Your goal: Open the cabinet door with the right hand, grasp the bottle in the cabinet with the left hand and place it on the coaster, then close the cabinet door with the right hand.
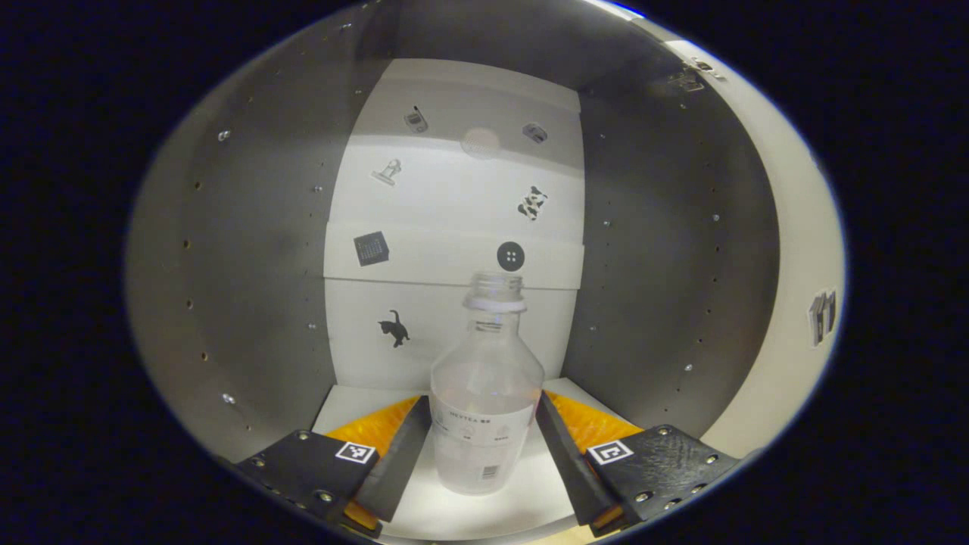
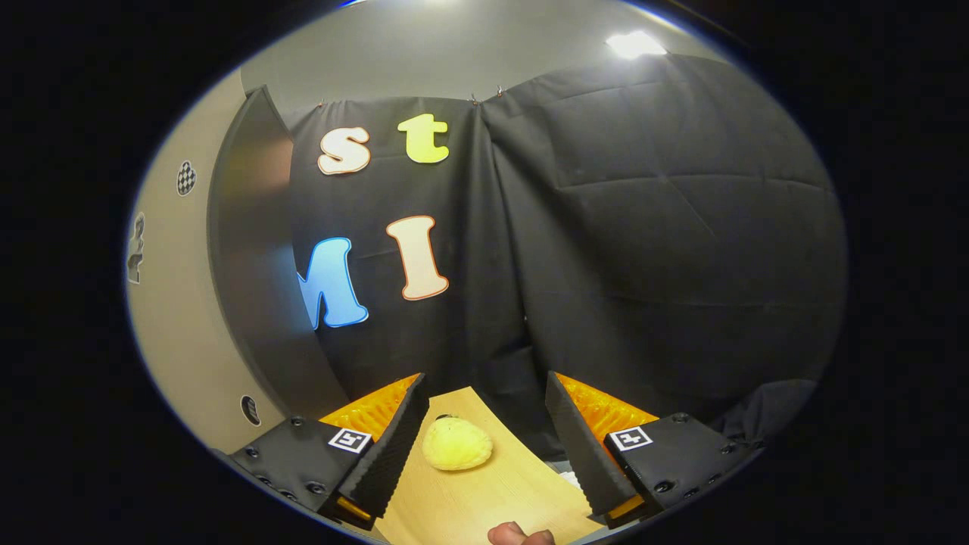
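In the left gripper view, the left tool [image 1: 484, 443] was inside the cabinet [image 1: 250, 265], and its two fingers [image 1: 399, 454] sat right up against the sides of the bottle [image 1: 487, 393], one on either flank, pinching it around the lower body. The bottle stood upright on the cabinet's white floor [image 1: 484, 515], clear-walled, cap off, with a printed label low on its front. Behind it rose the white back panel [image 1: 454, 227], dotted with small stickers: a black cat [image 1: 394, 328], a round button [image 1: 511, 256], a dark square [image 1: 371, 248]. Grey side walls with rows of peg holes closed in on both sides, and the pale cabinet door [image 1: 802, 265] swung open out on the right edge.

Over to the right gripper view: the right tool [image 2: 484, 443] was spread wide with nothing between its fingers. Beyond it lay the wooden worktop [image 2: 484, 499] with a yellow, rounded object [image 2: 456, 444] resting on it. The open cabinet door [image 2: 250, 288] stood edge-on at the left, against the black cloth wall [image 2: 651, 250]. A fingertip [image 2: 518, 535] peeked in at the bottom edge.
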{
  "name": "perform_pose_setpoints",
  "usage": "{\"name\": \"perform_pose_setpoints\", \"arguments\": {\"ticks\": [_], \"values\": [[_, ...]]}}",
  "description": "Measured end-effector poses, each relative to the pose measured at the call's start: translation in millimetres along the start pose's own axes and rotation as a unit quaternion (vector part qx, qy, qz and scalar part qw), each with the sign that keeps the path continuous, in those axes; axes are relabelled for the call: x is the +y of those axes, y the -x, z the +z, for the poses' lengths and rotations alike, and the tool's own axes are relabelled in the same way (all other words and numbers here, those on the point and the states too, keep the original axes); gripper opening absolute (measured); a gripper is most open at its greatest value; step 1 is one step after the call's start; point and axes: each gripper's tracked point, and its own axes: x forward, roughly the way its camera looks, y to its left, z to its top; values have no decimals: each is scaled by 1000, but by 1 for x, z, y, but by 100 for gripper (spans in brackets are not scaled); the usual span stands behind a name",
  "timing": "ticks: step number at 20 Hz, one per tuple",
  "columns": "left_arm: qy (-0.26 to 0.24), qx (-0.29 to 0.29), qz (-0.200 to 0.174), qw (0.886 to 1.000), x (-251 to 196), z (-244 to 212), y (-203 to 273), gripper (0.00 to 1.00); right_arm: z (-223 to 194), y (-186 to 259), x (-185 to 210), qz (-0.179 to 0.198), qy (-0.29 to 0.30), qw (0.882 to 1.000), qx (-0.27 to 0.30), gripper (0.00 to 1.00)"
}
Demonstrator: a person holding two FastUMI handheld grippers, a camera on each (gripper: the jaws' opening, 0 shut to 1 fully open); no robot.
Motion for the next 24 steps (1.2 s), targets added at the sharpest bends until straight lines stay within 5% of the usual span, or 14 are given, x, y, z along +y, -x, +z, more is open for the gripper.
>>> {"name": "perform_pose_setpoints", "arguments": {"ticks": [1,8,15,24], "values": [[-3,1,-4,1000,-2,0,-3,75,-2,1,0,0,2,1000,1,98],[-17,-33,-23,999,-12,26,56,72,-1,10,4,5,-6,1000,-5,98],[-20,-48,-28,998,6,34,177,72,2,37,17,23,-2,1000,-22,98],[-61,-9,21,998,61,-81,294,74,7,63,27,30,-17,998,-55,98]]}}
